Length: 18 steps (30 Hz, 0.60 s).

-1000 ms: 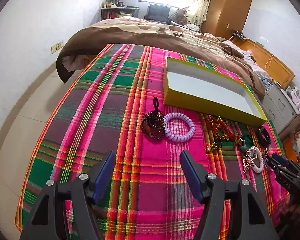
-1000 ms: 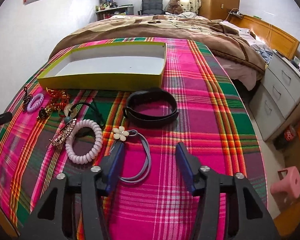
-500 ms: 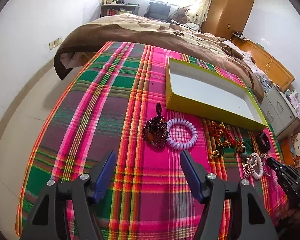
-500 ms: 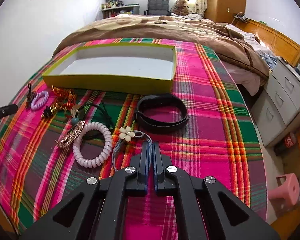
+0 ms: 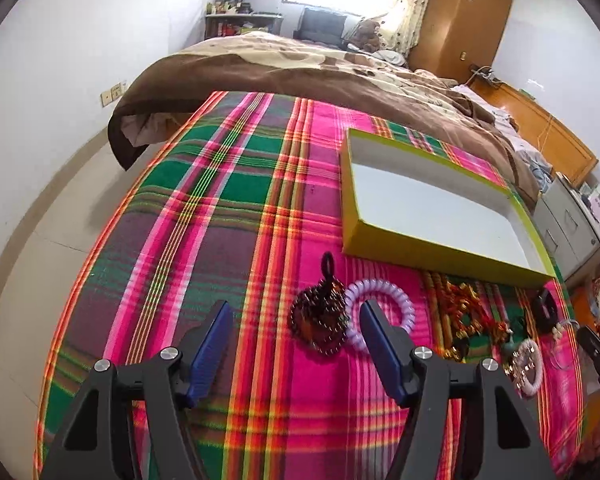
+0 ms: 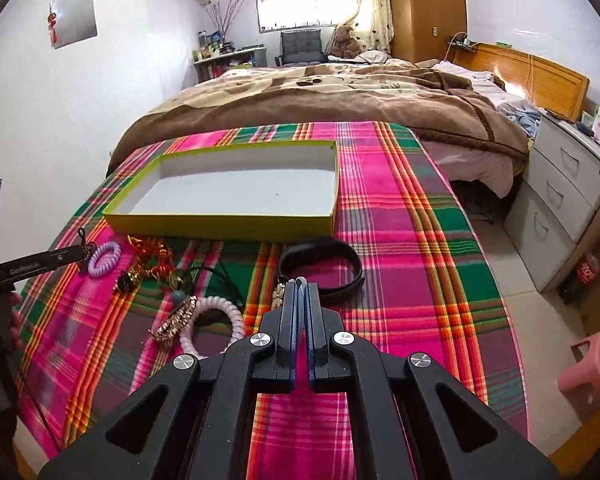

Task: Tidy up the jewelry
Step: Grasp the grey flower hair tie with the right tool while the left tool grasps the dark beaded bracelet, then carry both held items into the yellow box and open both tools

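A yellow-green box [image 6: 220,226] with a white inside lies open on the plaid cloth; it also shows in the left wrist view [image 5: 440,258]. My right gripper [image 6: 301,286] is shut on a grey hair band with a white flower [image 6: 280,294] and holds it above the cloth. My left gripper [image 5: 296,320] is open and empty, above a dark bead bracelet [image 5: 320,320] and a purple coil band [image 5: 380,312]. A black bracelet [image 6: 320,266], a pink coil band [image 6: 216,324], a gold clip [image 6: 174,320] and red-gold trinkets [image 6: 152,256] lie before the box.
The plaid cloth [image 6: 412,240] covers the bed end; a brown blanket [image 6: 320,100] lies behind the box. White drawers [image 6: 560,200] and a pink stool [image 6: 592,364] stand at the right. The floor drops off at the left edge [image 5: 28,264].
My right gripper shut on the grey flower band and has lifted it off the cloth. My left gripper moved forward toward the bead bracelet and purple coil, staying open.
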Each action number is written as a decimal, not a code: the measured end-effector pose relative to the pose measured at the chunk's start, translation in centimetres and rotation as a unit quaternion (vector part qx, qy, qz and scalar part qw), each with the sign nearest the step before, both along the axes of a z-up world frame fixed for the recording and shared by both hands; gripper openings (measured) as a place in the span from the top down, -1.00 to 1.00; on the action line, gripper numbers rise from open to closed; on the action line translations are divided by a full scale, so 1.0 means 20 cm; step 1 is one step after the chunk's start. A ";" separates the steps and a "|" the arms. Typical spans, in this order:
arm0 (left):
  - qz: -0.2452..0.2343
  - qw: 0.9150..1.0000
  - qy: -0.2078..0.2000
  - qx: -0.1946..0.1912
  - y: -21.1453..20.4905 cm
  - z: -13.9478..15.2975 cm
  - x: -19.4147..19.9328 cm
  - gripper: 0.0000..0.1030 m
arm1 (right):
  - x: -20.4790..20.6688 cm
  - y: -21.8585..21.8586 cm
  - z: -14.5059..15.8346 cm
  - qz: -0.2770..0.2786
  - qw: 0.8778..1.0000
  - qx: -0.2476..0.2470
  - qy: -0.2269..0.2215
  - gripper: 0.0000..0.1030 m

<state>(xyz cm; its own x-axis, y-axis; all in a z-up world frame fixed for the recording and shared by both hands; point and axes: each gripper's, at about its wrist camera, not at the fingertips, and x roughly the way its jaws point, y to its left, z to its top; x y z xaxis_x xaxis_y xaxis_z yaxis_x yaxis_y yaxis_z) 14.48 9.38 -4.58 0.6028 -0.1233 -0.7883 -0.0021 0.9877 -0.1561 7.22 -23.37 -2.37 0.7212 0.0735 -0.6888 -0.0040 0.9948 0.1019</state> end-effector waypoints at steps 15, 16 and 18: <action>-0.023 1.000 0.008 0.015 -0.08 -0.03 0.06 0.50 | 0.00 0.02 0.02 0.008 1.000 0.010 -0.011 0.95; -0.024 1.000 0.007 0.018 -0.09 -0.03 0.06 0.52 | 0.00 0.02 0.02 0.008 1.000 0.010 -0.011 0.95; -0.029 0.999 0.004 0.021 -0.10 -0.02 0.05 0.58 | 0.00 0.02 0.02 0.008 1.000 0.010 -0.012 0.95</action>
